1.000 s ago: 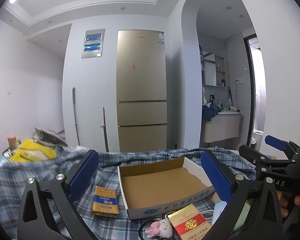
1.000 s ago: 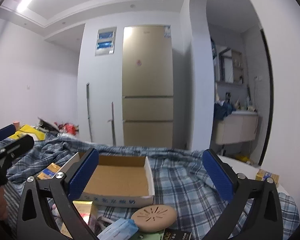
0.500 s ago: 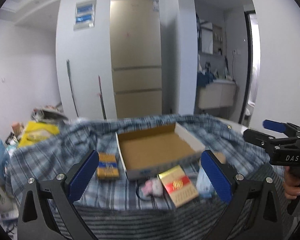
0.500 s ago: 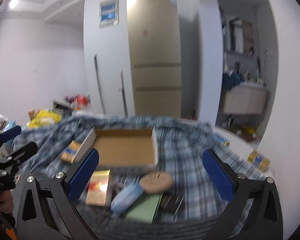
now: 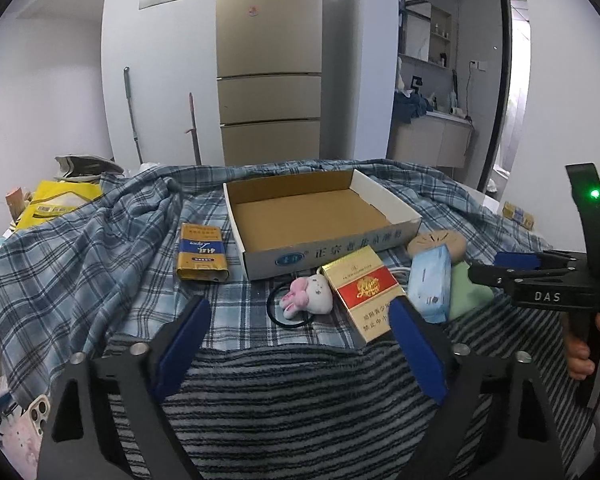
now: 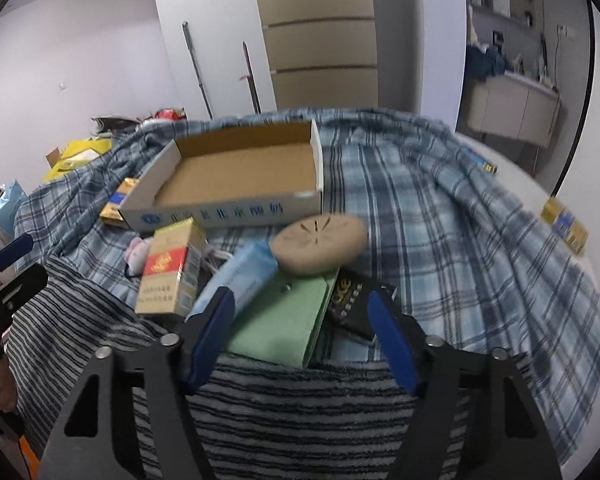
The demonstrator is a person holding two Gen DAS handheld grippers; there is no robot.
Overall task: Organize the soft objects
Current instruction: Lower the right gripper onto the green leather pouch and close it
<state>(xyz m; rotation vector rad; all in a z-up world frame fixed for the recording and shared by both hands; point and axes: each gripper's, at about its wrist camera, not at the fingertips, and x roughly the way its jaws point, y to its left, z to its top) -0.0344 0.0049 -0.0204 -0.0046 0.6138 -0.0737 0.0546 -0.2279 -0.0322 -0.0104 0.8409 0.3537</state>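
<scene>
Plaid cloth (image 5: pixel 100 256); both tongs (image 5: pixel 296 344) (image 6: pixel 302 334) level, spread, empty.

We find a lived-in home, prob. an apt. Evidence: tall beige fridge (image 5: pixel 269 60) w/ lower drawers against the far wall; mop handle (image 5: pixel 132 116) leaning beside it; arched opening at right to a washroom w/ vanity cabinet (image 5: pixel 432 142) and shelves w/ toiletries. Foreground: plaid cloth (image 5: pixel 80 248) and striped blanket (image 5: pixel 300 392) under household clutter, incl. a yellow bag (image 5: pixel 56 204).
</scene>
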